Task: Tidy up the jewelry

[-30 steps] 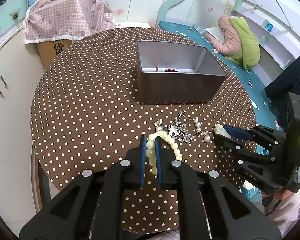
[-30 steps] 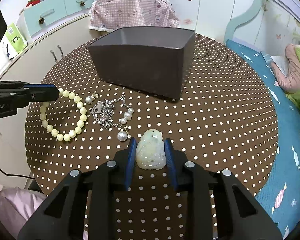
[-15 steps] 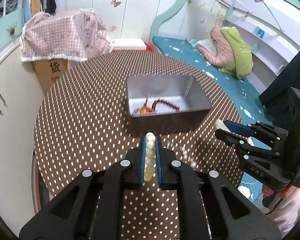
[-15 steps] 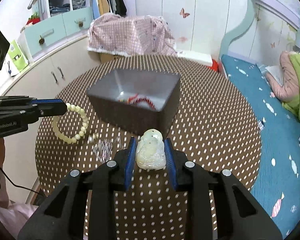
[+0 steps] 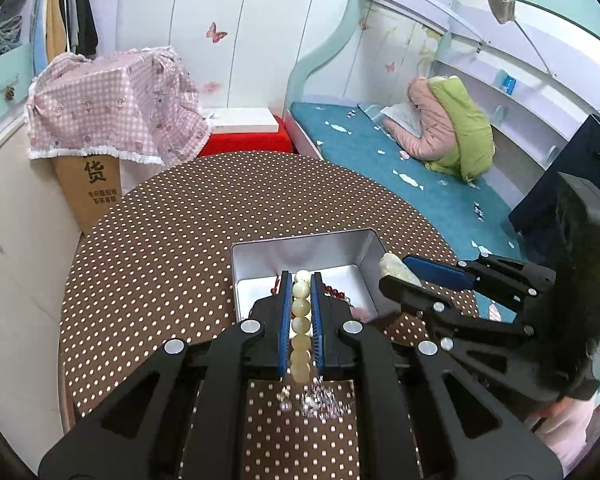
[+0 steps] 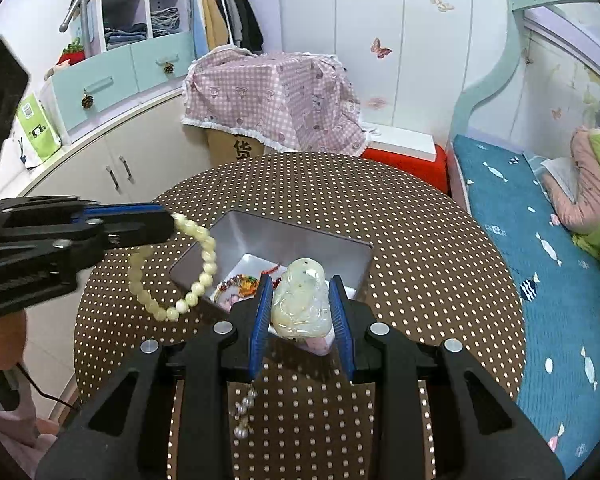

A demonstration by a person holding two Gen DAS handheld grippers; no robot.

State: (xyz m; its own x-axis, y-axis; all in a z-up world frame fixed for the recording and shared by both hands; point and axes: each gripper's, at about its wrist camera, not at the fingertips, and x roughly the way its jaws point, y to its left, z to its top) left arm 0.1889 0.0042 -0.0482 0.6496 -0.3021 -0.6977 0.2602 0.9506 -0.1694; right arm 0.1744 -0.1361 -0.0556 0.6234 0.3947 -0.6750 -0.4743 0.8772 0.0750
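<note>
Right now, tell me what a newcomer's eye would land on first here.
The pale carved jade pendant clamped in the right gripper, raised in front of the metal tin. Next, the cream bead bracelet dangling from the left gripper above the tin's left edge. The tin sits mid-table on the brown polka-dot tablecloth, red beads already inside.

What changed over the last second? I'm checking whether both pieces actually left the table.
Both lifted. The left gripper, shut on the bead bracelet, raised it off the polka-dot table toward the metal tin. The right gripper carried the pale jade pendant up the same way. Both grips held; the pearl chain stayed on the table.
</note>
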